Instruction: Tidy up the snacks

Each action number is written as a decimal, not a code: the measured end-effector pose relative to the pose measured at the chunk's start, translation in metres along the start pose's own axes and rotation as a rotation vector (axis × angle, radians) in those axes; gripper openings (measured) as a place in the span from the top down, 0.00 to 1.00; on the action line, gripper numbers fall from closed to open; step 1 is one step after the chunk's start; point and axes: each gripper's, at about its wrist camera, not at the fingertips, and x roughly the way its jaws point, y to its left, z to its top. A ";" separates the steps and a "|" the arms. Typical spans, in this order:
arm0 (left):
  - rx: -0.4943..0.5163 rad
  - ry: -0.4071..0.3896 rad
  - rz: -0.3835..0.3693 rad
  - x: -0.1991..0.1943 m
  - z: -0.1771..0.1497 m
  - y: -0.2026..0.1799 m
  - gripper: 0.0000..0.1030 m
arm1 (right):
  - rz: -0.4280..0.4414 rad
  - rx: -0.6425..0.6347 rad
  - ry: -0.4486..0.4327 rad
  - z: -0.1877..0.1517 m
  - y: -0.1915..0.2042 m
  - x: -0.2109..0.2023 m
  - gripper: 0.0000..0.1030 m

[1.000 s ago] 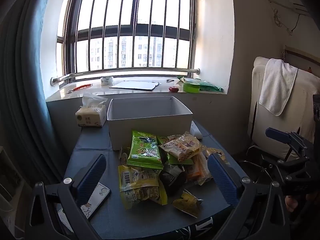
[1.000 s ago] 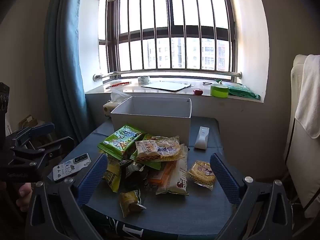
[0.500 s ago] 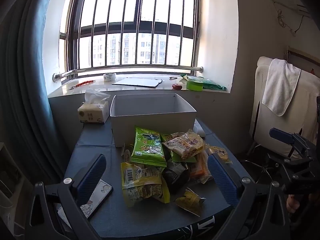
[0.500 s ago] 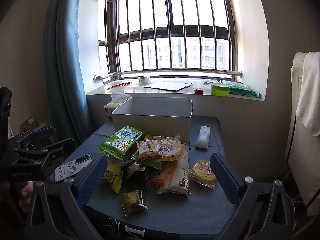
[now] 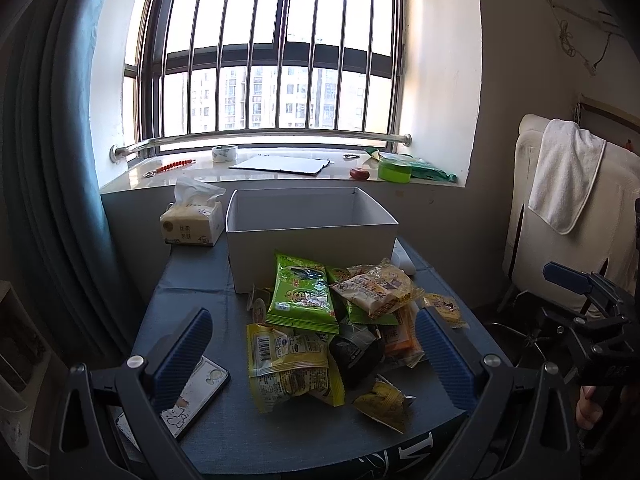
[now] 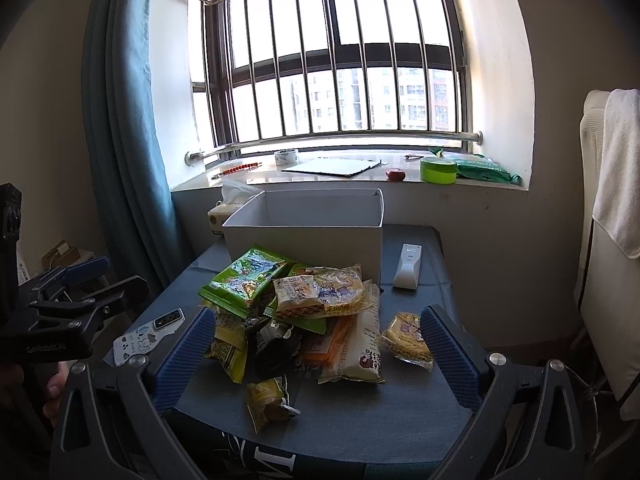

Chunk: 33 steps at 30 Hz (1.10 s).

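A pile of snack packets (image 5: 332, 320) lies on the blue table (image 5: 192, 276), in front of an open white box (image 5: 312, 252) that looks empty. A green packet (image 5: 302, 294) and a yellow-clear packet (image 6: 320, 290) top the pile. A small yellow packet (image 6: 268, 402) lies nearest the front edge, and a round biscuit packet (image 6: 406, 340) lies to the right. My left gripper (image 5: 314, 350) is open and empty, held near the table's front. My right gripper (image 6: 316, 350) is open and empty, also near the front. Each gripper shows at the side of the other's view.
A tissue pack (image 5: 192, 222) stands left of the box. A phone (image 5: 192, 396) lies at the front left. A white remote (image 6: 408, 266) lies right of the box. The windowsill behind holds tape, a board and a green tub (image 6: 438, 170). A chair with a towel (image 5: 564, 176) stands right.
Both views have shifted a little, as both grippers rose and drew back slightly. Nothing on the table has moved. Both grippers stay open.
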 end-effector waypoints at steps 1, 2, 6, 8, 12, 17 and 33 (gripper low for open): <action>-0.003 -0.004 0.001 0.000 0.000 0.000 0.00 | 0.000 -0.001 -0.001 0.000 0.000 0.000 0.00; -0.008 -0.006 0.002 0.000 0.000 0.000 0.00 | 0.001 0.000 -0.002 -0.001 0.000 -0.001 0.00; -0.010 -0.002 0.004 0.000 0.000 0.001 0.00 | 0.005 0.008 0.000 -0.001 -0.001 -0.001 0.00; -0.006 -0.004 0.007 -0.001 0.000 0.001 0.00 | 0.013 0.014 0.003 -0.001 -0.001 -0.001 0.00; -0.004 -0.003 0.007 -0.001 0.000 0.001 0.00 | 0.012 0.016 0.004 -0.001 -0.001 0.000 0.00; -0.018 0.008 0.001 0.000 0.000 0.002 0.00 | 0.014 0.012 0.004 -0.001 -0.001 0.001 0.00; -0.011 0.024 0.014 0.004 -0.001 0.001 0.00 | 0.014 0.009 0.008 -0.003 0.000 0.002 0.00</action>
